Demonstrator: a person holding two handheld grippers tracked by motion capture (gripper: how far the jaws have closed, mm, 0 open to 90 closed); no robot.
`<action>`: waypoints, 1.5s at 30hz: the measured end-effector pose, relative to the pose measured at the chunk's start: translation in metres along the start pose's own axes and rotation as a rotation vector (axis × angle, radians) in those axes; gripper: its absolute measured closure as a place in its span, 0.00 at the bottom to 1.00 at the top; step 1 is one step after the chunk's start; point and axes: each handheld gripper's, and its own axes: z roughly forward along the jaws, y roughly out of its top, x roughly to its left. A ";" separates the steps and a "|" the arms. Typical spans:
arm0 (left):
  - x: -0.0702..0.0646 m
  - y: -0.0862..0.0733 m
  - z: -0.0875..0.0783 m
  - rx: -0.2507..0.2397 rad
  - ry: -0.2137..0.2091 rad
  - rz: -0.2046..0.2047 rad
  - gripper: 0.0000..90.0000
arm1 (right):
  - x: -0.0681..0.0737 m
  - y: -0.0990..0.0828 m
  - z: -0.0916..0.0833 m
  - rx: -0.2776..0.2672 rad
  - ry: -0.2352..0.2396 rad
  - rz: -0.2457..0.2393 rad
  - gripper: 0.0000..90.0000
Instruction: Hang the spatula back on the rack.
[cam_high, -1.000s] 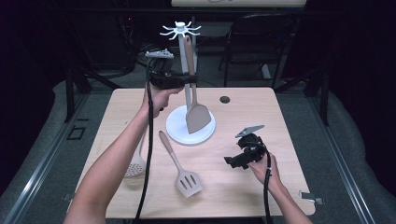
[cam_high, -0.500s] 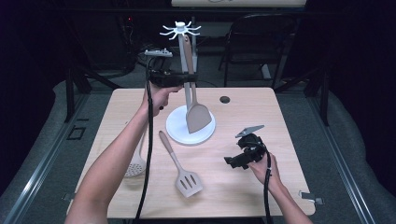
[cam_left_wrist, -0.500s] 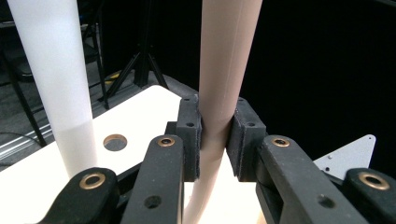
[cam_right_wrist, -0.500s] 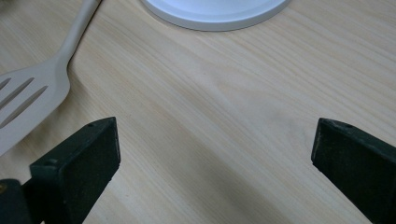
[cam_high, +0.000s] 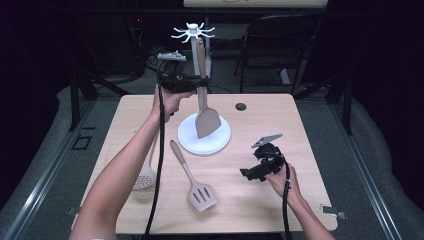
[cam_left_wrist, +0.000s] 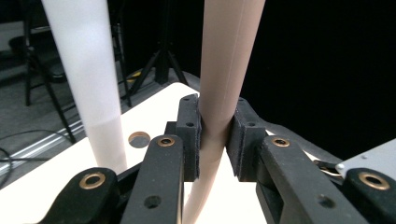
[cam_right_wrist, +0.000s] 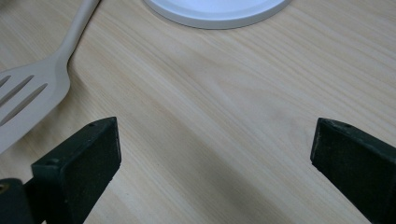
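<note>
Left claw (cam_left_wrist: 215, 140) clenched on spatula handle (cam_left_wrist: 226, 70), white stand pole (cam_left_wrist: 84, 70) just beside. Right claw (cam_right_wrist: 215, 158) released over bench (cam_right_wrist: 224, 93).

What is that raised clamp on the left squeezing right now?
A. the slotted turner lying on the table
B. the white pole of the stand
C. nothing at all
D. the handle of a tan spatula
D: the left gripper has both pads pressed on the tan spatula handle, beside the white pole.
</note>
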 end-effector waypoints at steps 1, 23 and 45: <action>-0.001 0.000 0.000 0.002 0.011 0.007 0.85 | 0.000 0.000 0.000 0.000 0.000 0.000 0.02; -0.005 -0.001 0.004 -0.001 0.178 0.147 0.85 | 0.001 0.000 0.002 0.006 0.012 -0.004 0.03; -0.005 -0.009 -0.033 -0.006 0.143 0.116 0.74 | 0.002 0.000 0.003 0.021 0.010 -0.023 0.04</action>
